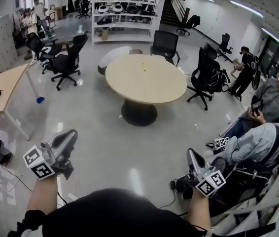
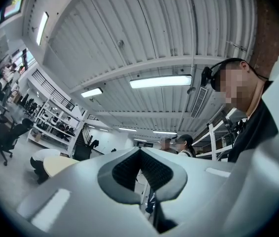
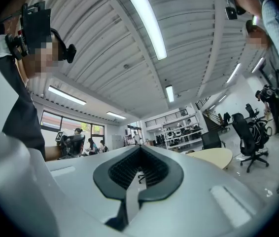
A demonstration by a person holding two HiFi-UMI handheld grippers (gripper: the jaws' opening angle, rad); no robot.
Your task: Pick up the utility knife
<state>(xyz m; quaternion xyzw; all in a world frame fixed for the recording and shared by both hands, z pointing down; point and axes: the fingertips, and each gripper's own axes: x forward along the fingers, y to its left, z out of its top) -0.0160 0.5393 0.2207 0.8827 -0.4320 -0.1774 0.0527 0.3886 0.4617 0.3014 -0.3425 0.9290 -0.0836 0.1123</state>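
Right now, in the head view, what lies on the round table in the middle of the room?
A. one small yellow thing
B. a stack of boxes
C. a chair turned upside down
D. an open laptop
A: one small yellow thing sits toward the far side of the round table.

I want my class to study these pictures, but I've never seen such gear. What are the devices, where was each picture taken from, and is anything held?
No robot here: a person stands in an open office with a two-jaw tool in each hand, the left gripper and right gripper. The marker cubes are part of the tools. One picture comes from a camera on the person's head, looking down. The other two come from cameras riding on each gripper, looking along its jaws and up at the ceiling. Both pairs of jaws are closed on nothing. Ahead stands a round table bearing a small yellow object, too small to identify. No utility knife is recognisable.
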